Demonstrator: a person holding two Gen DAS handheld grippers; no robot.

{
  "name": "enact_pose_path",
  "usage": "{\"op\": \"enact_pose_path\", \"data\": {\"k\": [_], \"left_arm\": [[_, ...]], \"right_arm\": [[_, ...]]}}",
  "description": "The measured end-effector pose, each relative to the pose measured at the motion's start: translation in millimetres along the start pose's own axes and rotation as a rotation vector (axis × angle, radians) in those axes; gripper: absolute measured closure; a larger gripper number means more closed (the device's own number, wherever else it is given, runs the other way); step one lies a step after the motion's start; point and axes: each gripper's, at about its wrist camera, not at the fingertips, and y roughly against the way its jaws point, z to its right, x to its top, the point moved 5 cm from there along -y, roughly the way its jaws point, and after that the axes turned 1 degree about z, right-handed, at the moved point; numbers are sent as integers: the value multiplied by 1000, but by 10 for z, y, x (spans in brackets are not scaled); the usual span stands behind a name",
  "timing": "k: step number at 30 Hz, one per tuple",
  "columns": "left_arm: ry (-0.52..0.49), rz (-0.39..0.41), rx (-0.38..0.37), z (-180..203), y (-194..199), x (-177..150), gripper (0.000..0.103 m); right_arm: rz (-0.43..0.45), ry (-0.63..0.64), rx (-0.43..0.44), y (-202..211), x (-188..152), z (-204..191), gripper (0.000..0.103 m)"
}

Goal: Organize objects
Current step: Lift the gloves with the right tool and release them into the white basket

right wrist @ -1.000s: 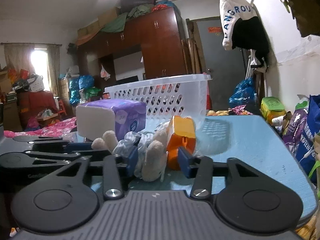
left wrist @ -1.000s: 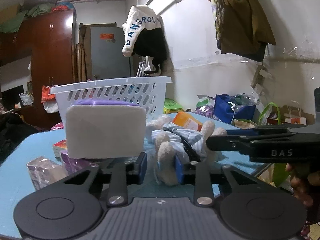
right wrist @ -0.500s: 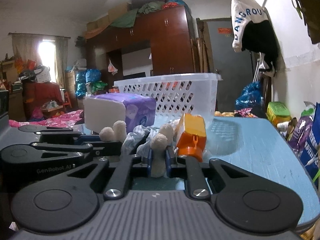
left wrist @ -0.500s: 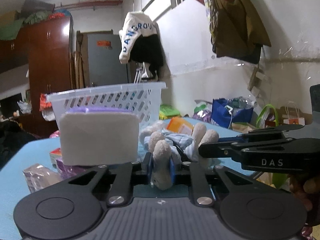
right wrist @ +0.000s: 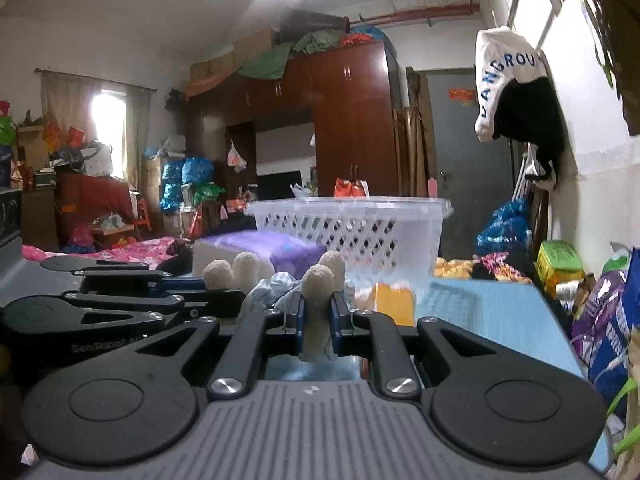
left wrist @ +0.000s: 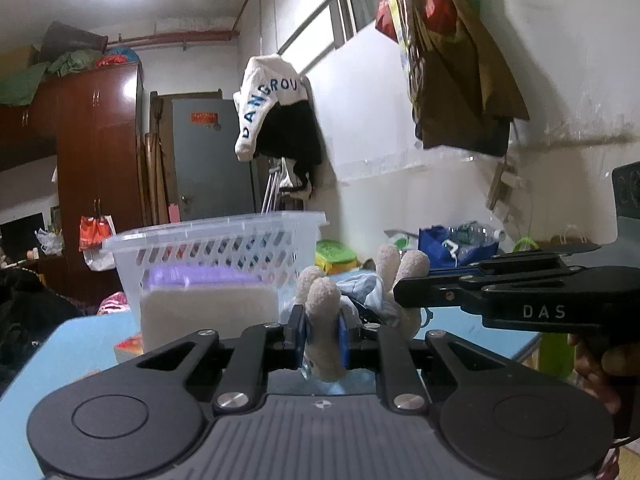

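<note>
Both grippers are clamped on the same plush toy (left wrist: 362,292): the left gripper (left wrist: 322,336) has its blue pads squeezed hard onto one cream limb, and the right gripper (right wrist: 316,316) pinches another limb just as tightly, so neither has any slack in its jaws. The toy, a cream animal in pale blue clothing, hangs between the two tools just above the blue table (right wrist: 492,312), its other paws sticking up.

To do this lift well, the two hands should rise together and keep their spacing, since pulling apart would strain the soft limbs and could let one slip from its pads. Lifting high enough to clear the rim of the white basket (left wrist: 224,240) comes first, I judge, then moving across and lowering inside before either grip loosens.

Just beside the toy stands a purple-and-white tissue pack (left wrist: 208,304), directly in front of the basket, and an orange carton (right wrist: 394,304) lies near the toy on the right gripper's side; the dangling body should pass over both without dragging them. A hand (left wrist: 600,364) holds the right tool's handle at the edge of the left view.
</note>
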Motion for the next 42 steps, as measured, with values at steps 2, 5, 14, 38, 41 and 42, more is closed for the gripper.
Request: {"op": "enact_pose_path", "data": {"k": [2,5,14,38,41,42], "left_arm": [[4,22,-4,-14,6,99,84],[10,55,-14,-55,31,266,84],[-4,88,-4,-321,-200,987,84],[-24,-332,116,-1367,-2277,1095,84],[-18,-327,112,-1385,-2253,1059,83],[-17,-327,114,-1398,-2255,1052,82]], "right_arm": [[16,3,5,-2,102,13,88],[39,11,13,0,266,33,88],[49,61,14,-387,815,104,88],[-334,60,-99,-2191,692,473,88],[-356,59,-94,-2211,706,484,88],[-366,60,-93,-2246,716,496,88]]}}
